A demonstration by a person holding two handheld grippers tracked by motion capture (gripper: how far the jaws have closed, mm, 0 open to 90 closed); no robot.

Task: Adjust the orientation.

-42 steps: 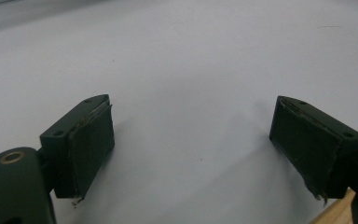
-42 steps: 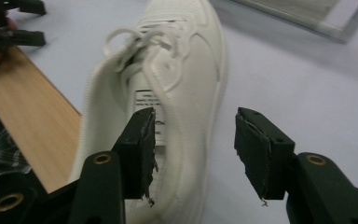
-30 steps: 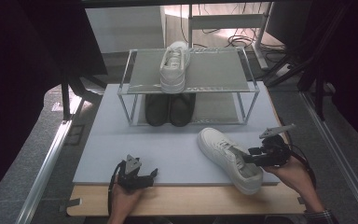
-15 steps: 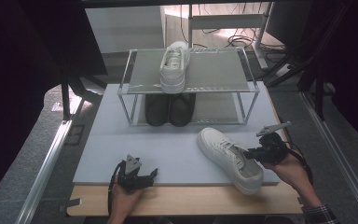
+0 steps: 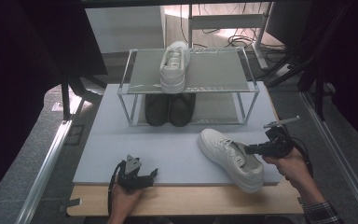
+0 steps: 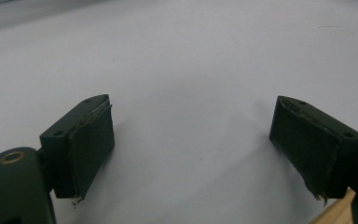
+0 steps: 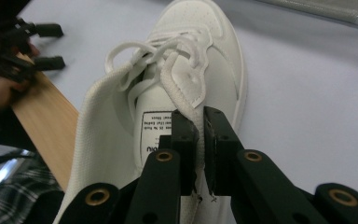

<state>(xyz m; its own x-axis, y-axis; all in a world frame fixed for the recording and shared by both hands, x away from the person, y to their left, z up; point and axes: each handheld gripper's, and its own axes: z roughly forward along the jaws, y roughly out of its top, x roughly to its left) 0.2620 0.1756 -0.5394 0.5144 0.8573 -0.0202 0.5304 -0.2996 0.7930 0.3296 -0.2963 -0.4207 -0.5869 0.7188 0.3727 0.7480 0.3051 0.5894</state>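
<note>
The right gripper point(image 7: 199, 140) has just been closing, and its jaws now pinch the collar edge of the white sneaker point(image 5: 230, 157), which lies on the grey mat point(image 5: 168, 149) at the near right. The left gripper point(image 6: 193, 149) rests near left, jaws wide, nothing between them. The sneaker's heel is cut off in the right gripper view.

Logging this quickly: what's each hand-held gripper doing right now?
Left hand-held gripper: open, holding nothing, over the grey mat.
Right hand-held gripper: jaws just closed, pinching the white sneaker by its collar edge.
</note>
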